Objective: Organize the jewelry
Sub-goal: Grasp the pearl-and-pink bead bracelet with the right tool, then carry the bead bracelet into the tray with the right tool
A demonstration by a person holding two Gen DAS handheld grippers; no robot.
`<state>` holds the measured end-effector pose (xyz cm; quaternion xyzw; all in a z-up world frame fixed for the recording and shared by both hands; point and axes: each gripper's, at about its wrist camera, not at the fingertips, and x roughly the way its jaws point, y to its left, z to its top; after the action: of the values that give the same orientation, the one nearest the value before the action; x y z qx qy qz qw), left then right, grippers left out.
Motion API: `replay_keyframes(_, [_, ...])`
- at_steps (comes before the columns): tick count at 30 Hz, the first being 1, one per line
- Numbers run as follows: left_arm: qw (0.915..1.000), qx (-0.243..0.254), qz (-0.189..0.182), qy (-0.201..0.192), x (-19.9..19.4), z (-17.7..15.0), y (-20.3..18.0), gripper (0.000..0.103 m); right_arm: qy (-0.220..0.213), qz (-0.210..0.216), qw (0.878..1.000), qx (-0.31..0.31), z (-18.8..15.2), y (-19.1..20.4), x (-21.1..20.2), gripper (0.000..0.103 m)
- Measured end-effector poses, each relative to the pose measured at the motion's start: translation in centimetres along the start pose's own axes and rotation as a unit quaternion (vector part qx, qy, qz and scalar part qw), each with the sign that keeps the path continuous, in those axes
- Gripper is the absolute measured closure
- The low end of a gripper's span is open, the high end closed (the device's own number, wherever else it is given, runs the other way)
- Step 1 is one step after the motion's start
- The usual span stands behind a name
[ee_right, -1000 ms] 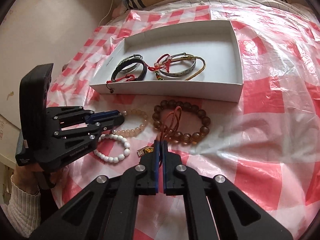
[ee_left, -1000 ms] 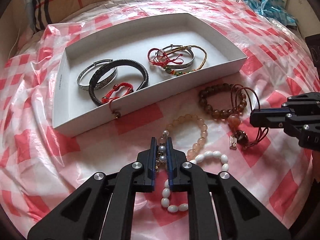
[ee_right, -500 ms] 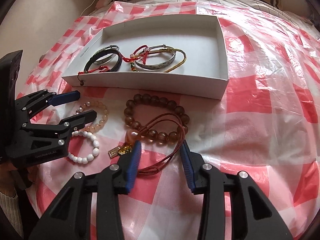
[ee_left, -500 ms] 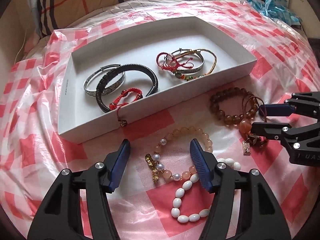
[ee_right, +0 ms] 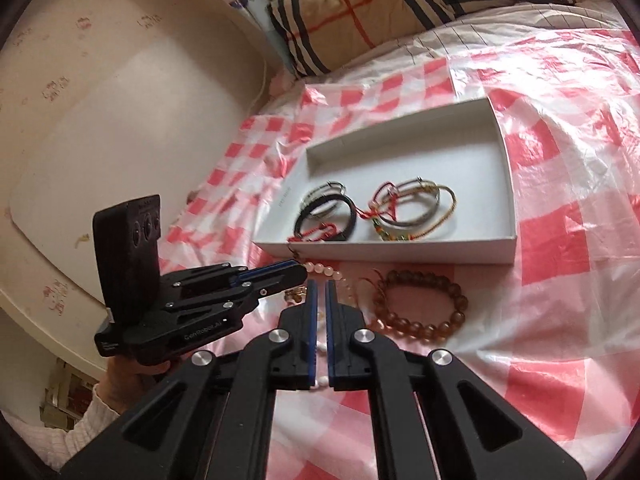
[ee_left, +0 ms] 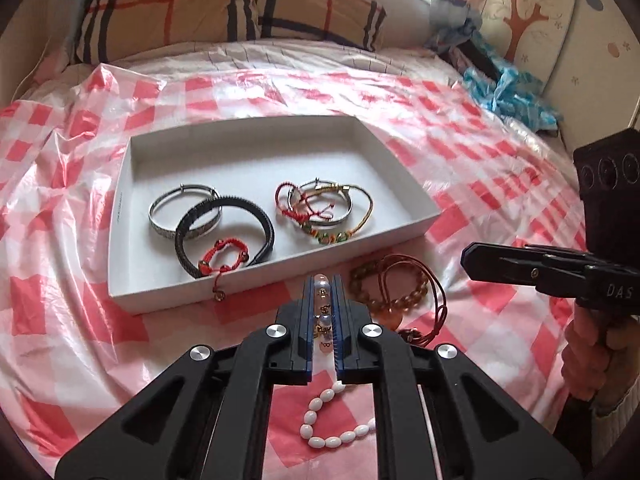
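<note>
The pale peach-and-pearl bead bracelet [ee_left: 323, 321] was lying on the red-and-white checked plastic sheet [ee_left: 80, 320] a moment ago. My left hand-held gripper [ee_left: 321, 280] has just closed on it and holds it pinched just before the white cardboard box [ee_left: 280, 280], so I judge it goes in next. My right hand-held gripper [ee_right: 319, 286] has just closed too, narrow, with nothing seen in it. The box holds six pieces: two silver bangles, one black, two red cords and one gold cord. Three lie outside it: a white oval-bead bracelet [ee_left: 320, 412], a brown bead bracelet [ee_left: 416, 292] and a red cord pendant [ee_left: 440, 300].
</note>
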<state>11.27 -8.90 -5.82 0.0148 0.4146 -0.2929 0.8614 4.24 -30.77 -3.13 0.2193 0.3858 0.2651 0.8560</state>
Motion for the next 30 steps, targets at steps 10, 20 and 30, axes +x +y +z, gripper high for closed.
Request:
replay_keyframes(10, [0.9998, -0.003, 0.015, -0.013, -0.8, 0.4, -0.1, 0.096, 0.100, -0.213, 0.972, -0.010, -0.9, -2.0, 2.8, 0.068])
replay_keyframes(20, [0.9998, -0.007, 0.012, -0.016, -0.9, 0.3, 0.2, 0.096, 0.129, -0.153, 0.980, -0.016, -1.8, -2.1, 4.8, 0.099])
replay_keyframes(30, [0.9988, -0.030, 0.000, -0.040, -2.0, 0.8, 1.0, 0.096, -0.009, 0.031, 0.999, 0.032, 0.4, -0.4, -0.4, 0.099])
